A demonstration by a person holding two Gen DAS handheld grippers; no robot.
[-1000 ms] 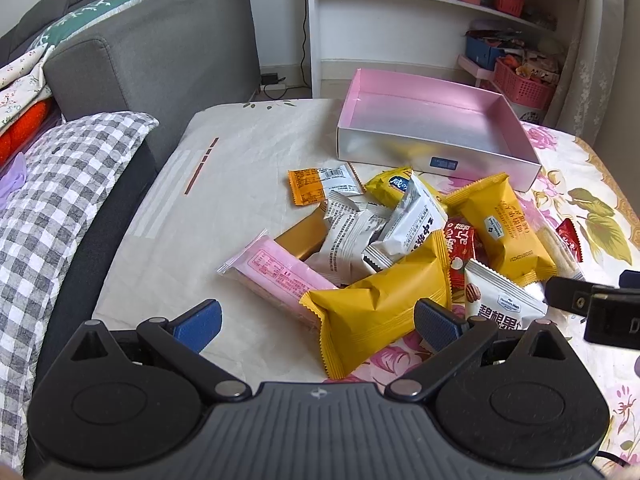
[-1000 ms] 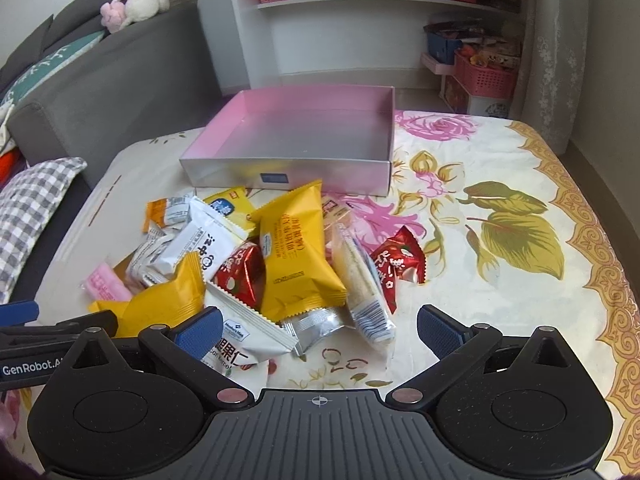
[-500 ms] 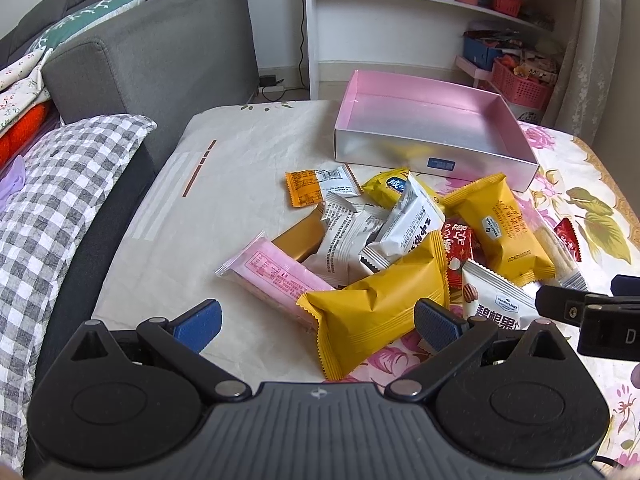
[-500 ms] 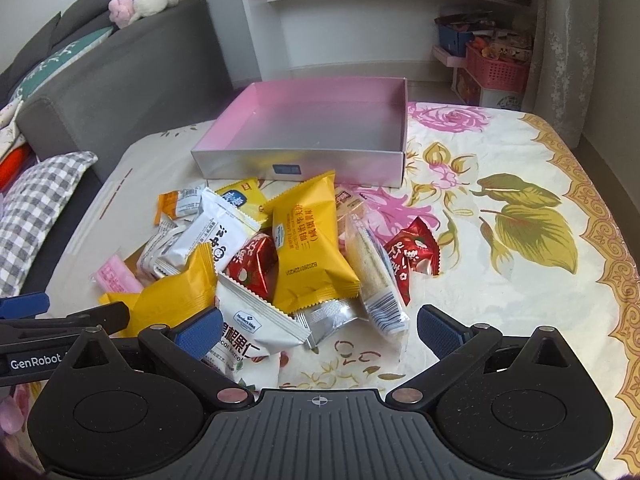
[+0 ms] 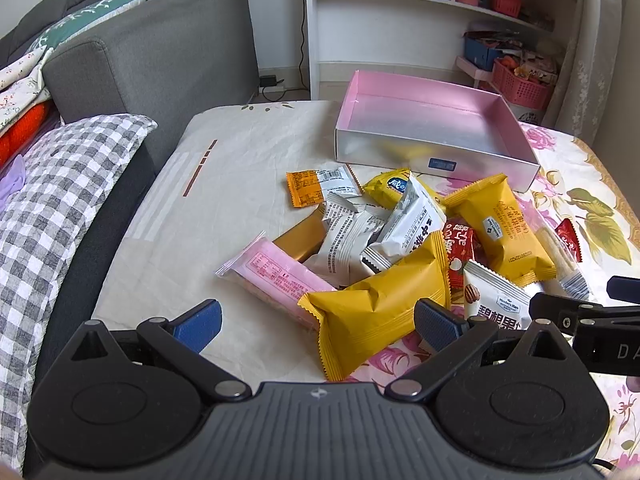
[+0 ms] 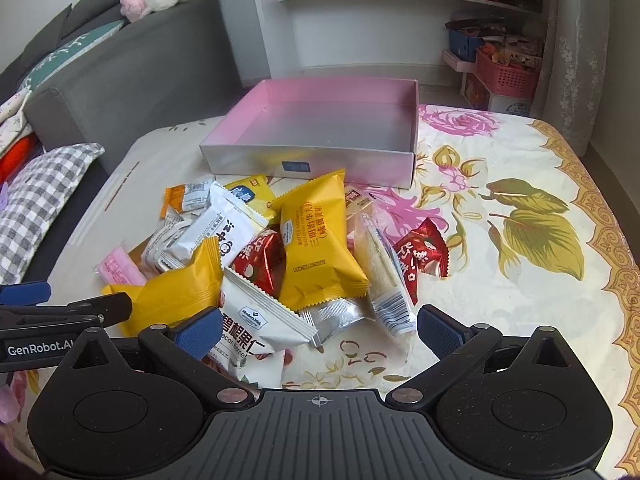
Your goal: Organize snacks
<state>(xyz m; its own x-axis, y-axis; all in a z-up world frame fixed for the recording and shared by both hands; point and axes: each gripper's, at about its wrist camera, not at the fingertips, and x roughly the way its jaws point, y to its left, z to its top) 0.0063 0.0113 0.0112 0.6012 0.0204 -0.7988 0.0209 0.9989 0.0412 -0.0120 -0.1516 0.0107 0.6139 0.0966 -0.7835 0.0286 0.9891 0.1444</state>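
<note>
A pile of wrapped snacks lies on the table. A big yellow packet [image 5: 380,304] sits nearest my left gripper [image 5: 318,322], which is open and empty just in front of it. A pink packet [image 5: 276,276] lies to its left. My right gripper [image 6: 320,330] is open and empty above a white nut packet [image 6: 260,328] and a silver-ended packet [image 6: 340,316]. Another yellow packet [image 6: 316,240] and red candies [image 6: 420,256] lie beyond. An empty pink box [image 5: 432,132] stands behind the pile, also in the right wrist view [image 6: 320,128].
A grey sofa [image 5: 160,48] and a checked cushion [image 5: 52,200] lie to the left. White shelves [image 6: 400,20] with pink baskets stand behind. The floral tablecloth [image 6: 520,220] spreads to the right. The other gripper shows at the edge in each view, right [image 5: 592,320] and left [image 6: 52,320].
Both grippers have moved slightly forward toward the pile. Both stay open and nothing was taken hold of.
</note>
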